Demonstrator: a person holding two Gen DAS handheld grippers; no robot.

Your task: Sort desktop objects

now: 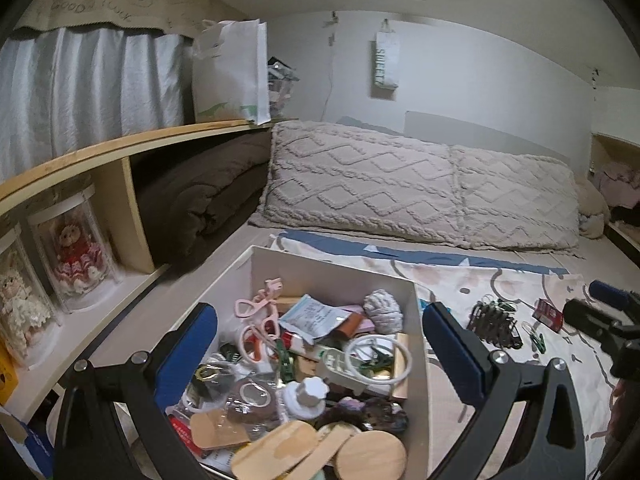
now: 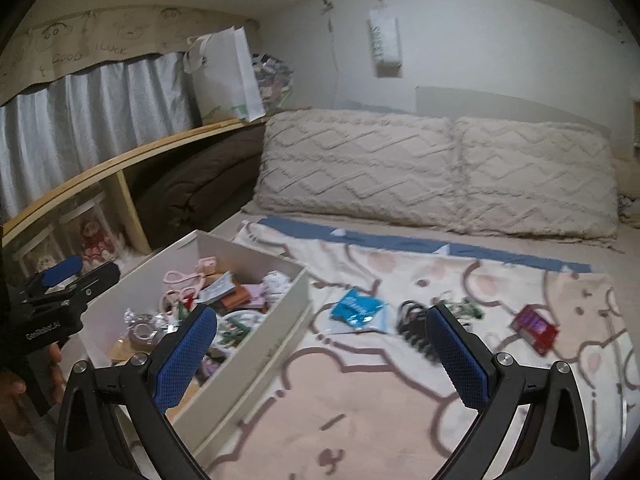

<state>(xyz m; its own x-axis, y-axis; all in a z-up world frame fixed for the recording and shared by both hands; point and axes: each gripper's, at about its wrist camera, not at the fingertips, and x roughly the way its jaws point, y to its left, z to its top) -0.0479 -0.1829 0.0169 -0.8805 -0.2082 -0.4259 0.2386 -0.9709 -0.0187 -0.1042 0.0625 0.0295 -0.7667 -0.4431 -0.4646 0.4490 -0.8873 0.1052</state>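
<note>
Box: white box [image 1: 416,308], open-topped, lower centre of the left wrist view and lower left of the right wrist view [image 2: 280,320]; crammed with small things.
Box contents: pink scissors [image 1: 256,312] at its upper left, grey yarn ball [image 1: 383,310] at its upper right, white ring [image 1: 378,360] to the right, tape roll [image 1: 252,394] and wooden lids [image 1: 370,454] at the bottom of the frame.
Left gripper [image 1: 320,344]: fingers wide apart, holding nothing, poised above the box.
Right gripper [image 2: 320,352]: fingers likewise spread, empty, over the blanket [image 2: 360,400] just right of the box.
Blanket items: blue packet [image 2: 358,308] centre of the right wrist view, beside the box; black clips [image 2: 414,324] just right of it, blurred, so possibly a tangle of several things; red carton [image 2: 534,328] at right, well apart from the box.
Same items, left view: clips [image 1: 494,320] and carton [image 1: 548,314] at centre right.
Background: pillows [image 2: 436,172] across the middle, shelf [image 1: 100,152] at left with dolls [image 1: 76,256] under it, white bag [image 1: 230,72] at upper left.
</note>
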